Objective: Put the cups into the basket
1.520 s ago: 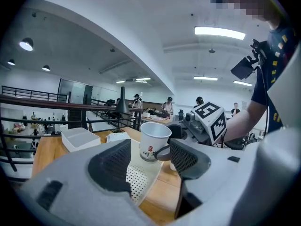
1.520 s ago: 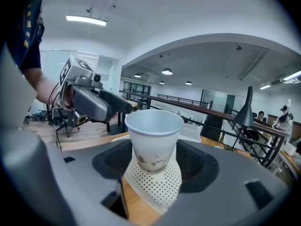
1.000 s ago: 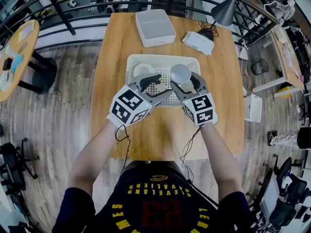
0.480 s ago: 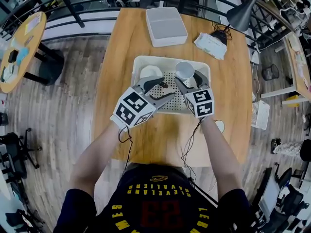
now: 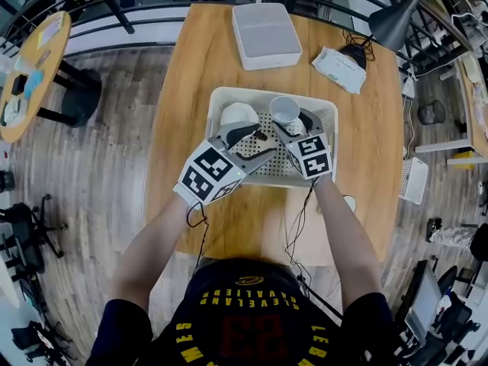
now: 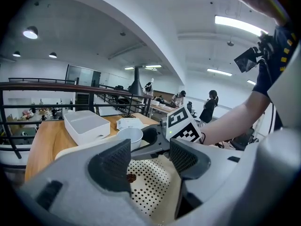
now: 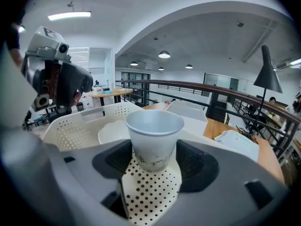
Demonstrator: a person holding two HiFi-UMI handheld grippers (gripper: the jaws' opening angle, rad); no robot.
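Cup (image 7: 154, 136), upright at the frame's centre inside the basket (image 5: 259, 92), is clamped by the right gripper (image 5: 292, 126); the left gripper (image 6: 149, 150), just left of it, stands open and empty.

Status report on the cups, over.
Left tongs open, empty. Right tongs clamped on paper cup, over basket floor. White bowl alongside, nothing blocking.

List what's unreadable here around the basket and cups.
Head view: whether the white paper cup in the right hand-held gripper rests on the floor of the white perforated plastic basket or hangs above it; only its mouth shows.
Head view: the white rounded item in the basket, cup or bowl; too small.
Left gripper view: the small brown speck on the basket floor; too small to identify.
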